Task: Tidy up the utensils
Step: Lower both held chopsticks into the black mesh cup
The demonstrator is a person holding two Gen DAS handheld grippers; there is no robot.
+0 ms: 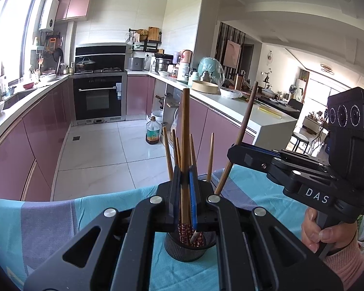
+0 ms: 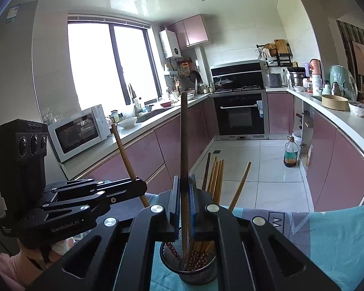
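Note:
A dark mesh utensil holder (image 1: 184, 249) stands on a blue and grey cloth (image 1: 48, 220); it also shows in the right wrist view (image 2: 189, 266). Several wooden chopsticks (image 1: 168, 150) stand in it. My left gripper (image 1: 185, 181) is shut on one upright chopstick (image 1: 185, 126) whose patterned end is in the holder. My right gripper (image 2: 185, 189) is shut on a darker chopstick (image 2: 184, 131), also reaching into the holder. In the left wrist view the right gripper (image 1: 235, 151) holds that chopstick (image 1: 245, 121) tilted. In the right wrist view the left gripper (image 2: 136, 181) holds its chopstick (image 2: 123, 152).
The cloth (image 2: 327, 237) covers the table. Beyond its edge lie a tiled kitchen floor (image 1: 102, 150), pink cabinets, an oven (image 1: 98, 98) and an oil bottle (image 1: 153, 132) on the floor. A microwave (image 2: 78, 131) stands on the left counter.

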